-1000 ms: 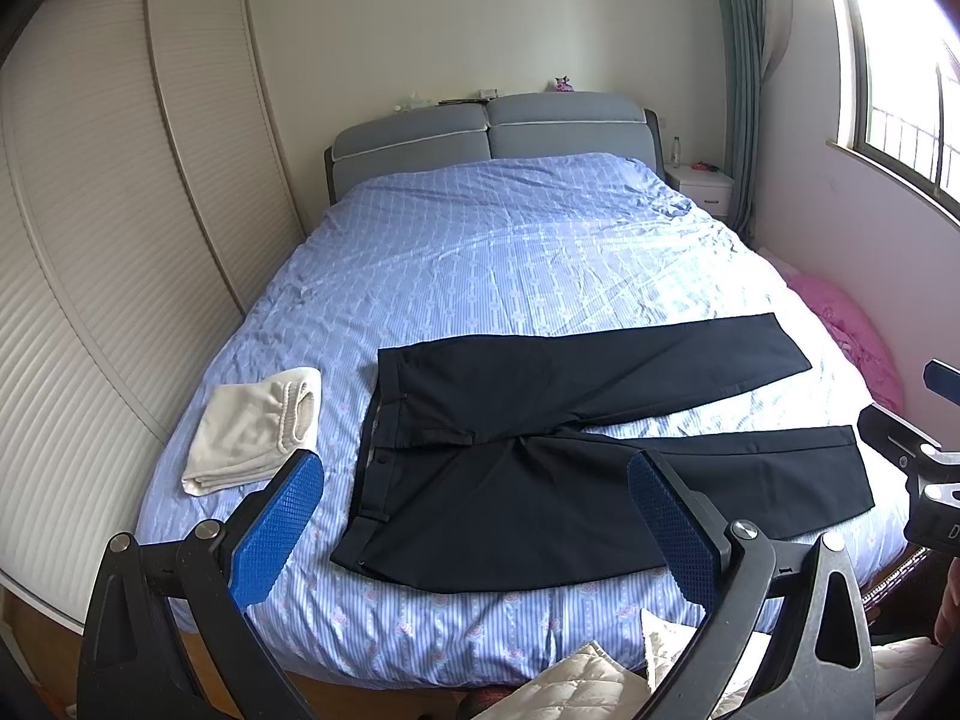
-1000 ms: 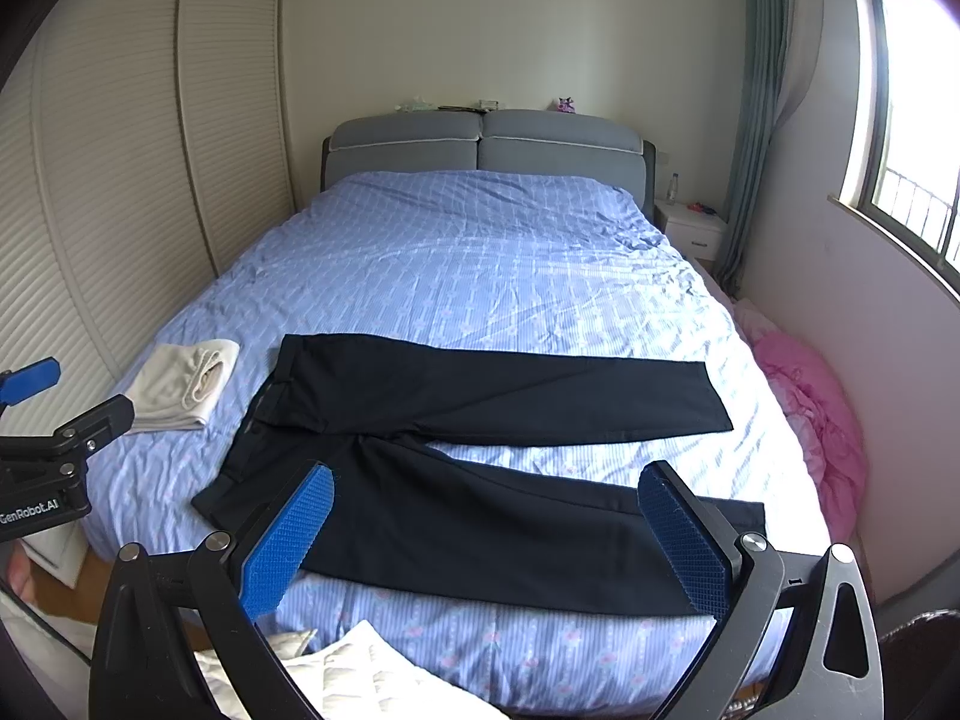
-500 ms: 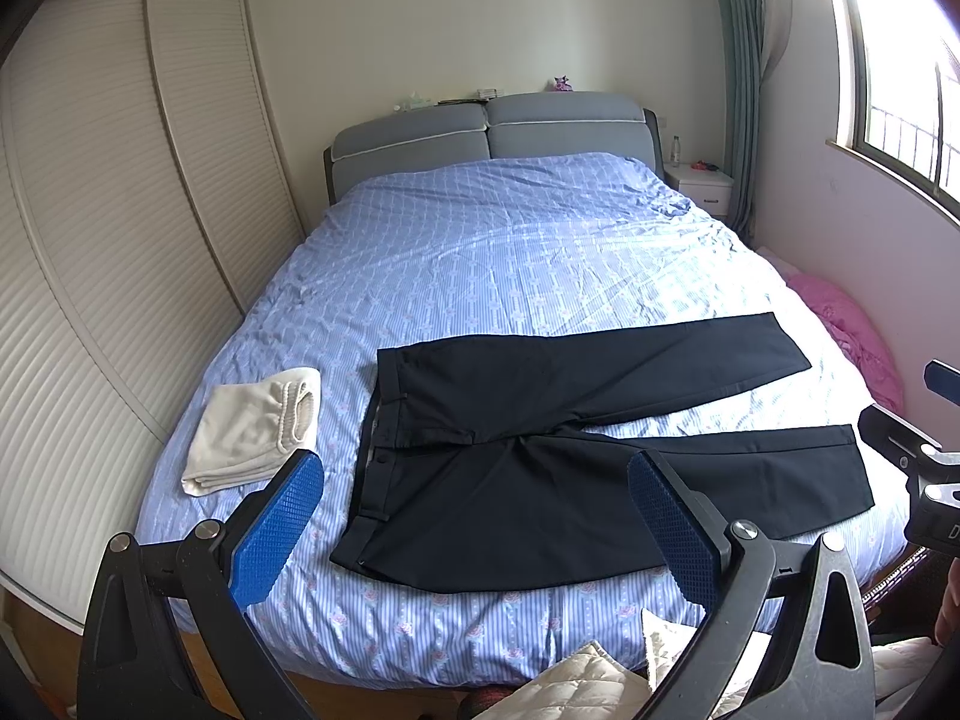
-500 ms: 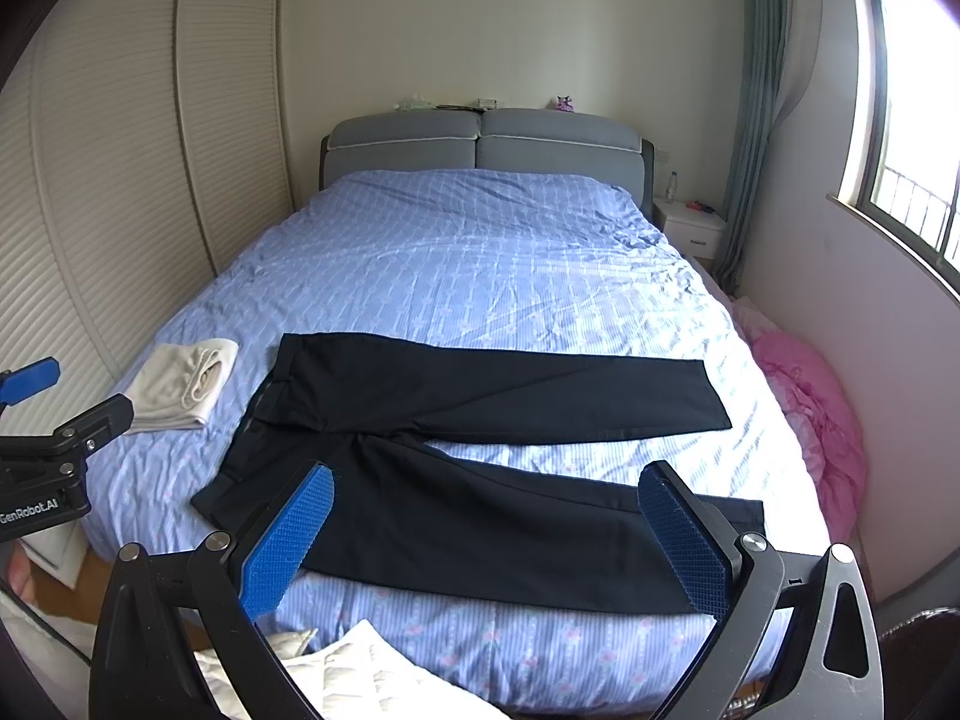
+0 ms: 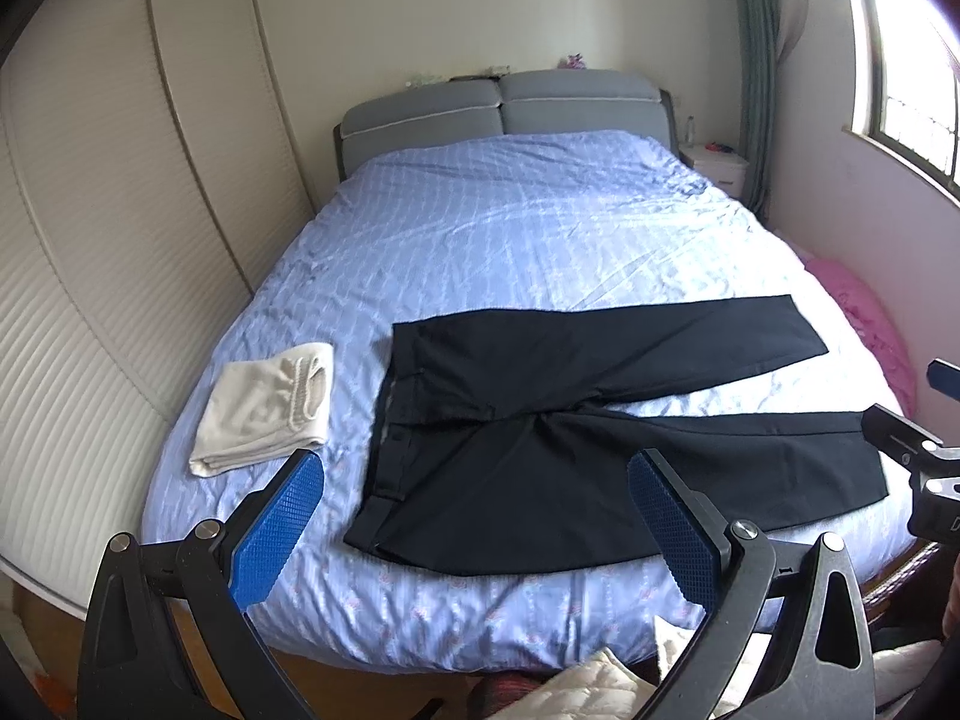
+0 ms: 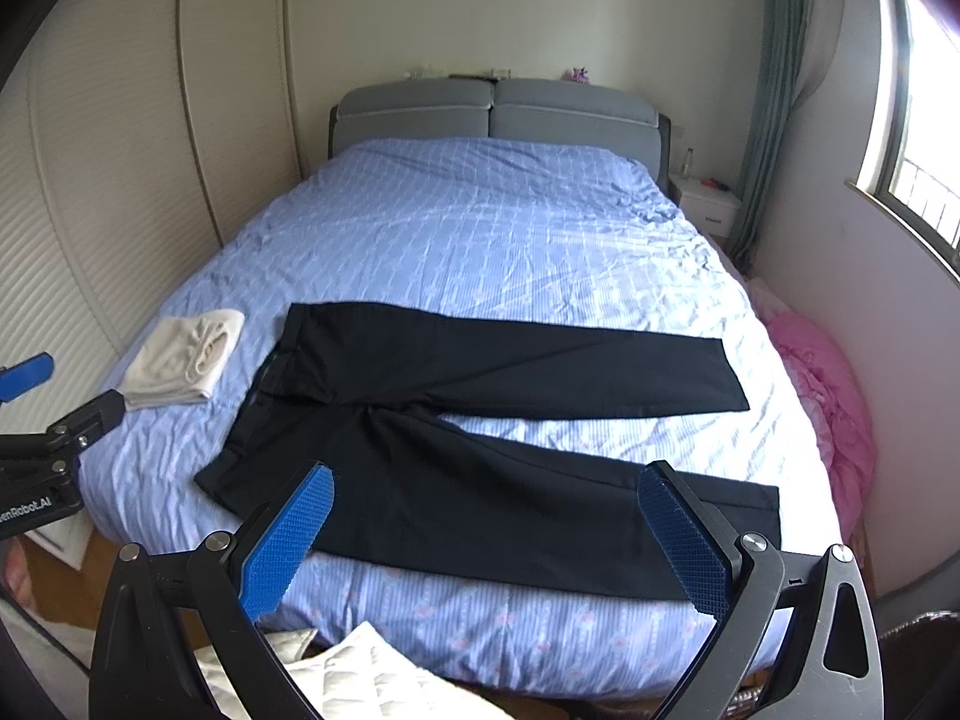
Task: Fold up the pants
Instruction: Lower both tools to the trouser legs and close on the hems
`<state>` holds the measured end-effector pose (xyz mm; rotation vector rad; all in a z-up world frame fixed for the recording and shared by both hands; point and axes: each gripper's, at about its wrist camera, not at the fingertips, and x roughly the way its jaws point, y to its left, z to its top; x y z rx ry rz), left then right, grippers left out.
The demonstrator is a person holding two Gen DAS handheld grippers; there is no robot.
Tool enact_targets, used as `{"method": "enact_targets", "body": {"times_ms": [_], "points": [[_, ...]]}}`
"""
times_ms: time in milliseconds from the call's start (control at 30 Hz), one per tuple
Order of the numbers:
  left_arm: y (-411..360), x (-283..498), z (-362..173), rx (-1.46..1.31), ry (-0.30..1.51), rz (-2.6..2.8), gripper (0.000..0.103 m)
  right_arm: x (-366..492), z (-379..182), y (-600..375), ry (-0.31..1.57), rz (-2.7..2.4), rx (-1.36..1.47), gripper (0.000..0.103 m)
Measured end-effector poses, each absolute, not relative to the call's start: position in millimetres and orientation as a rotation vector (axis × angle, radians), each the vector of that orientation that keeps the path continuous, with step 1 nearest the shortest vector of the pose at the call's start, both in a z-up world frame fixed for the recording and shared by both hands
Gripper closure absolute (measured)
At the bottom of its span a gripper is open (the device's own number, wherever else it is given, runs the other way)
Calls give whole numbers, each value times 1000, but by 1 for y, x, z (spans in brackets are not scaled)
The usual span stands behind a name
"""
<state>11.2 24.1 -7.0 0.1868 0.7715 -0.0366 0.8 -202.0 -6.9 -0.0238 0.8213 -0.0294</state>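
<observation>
Black pants (image 5: 540,420) (image 6: 480,420) lie flat across the near part of a bed with a blue striped cover (image 5: 540,228) (image 6: 480,228). The waistband is at the left and both legs spread apart toward the right. My left gripper (image 5: 474,480) hovers open above the foot of the bed, over the waist and seat area. My right gripper (image 6: 486,492) is also open, held above the nearer leg. Neither one touches the fabric. The right gripper's body (image 5: 924,456) shows at the edge of the left wrist view, and the left gripper's body (image 6: 42,468) in the right wrist view.
A folded cream garment (image 5: 264,408) (image 6: 180,360) lies left of the pants. A white slatted wardrobe (image 5: 90,240) runs along the left wall. Pink bedding (image 6: 834,396) sits between bed and right wall. A white nightstand (image 6: 708,204) stands by the grey headboard (image 6: 492,108). Quilted white fabric (image 6: 336,678) lies below.
</observation>
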Motion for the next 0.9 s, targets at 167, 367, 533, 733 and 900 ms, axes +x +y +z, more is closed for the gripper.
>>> {"method": "enact_targets", "body": {"times_ms": [167,367,533,733,900], "points": [[45,25,-31,195,792,10,0,22,-35,-188,915,-3,-17,0],[82,44,-85,230,879,54,0,51,-103,-175,1096,-29,19,0],[108,55,-138,236,994,57,0,62,-164,-169,1249,-67,113,0],[133,80,-203,279,1108,30,0,68,-222,-145,1352,-109,170,1],[156,106,-250,196,1231,-37,0,81,-265,-121,1394,-137,227,1]]}}
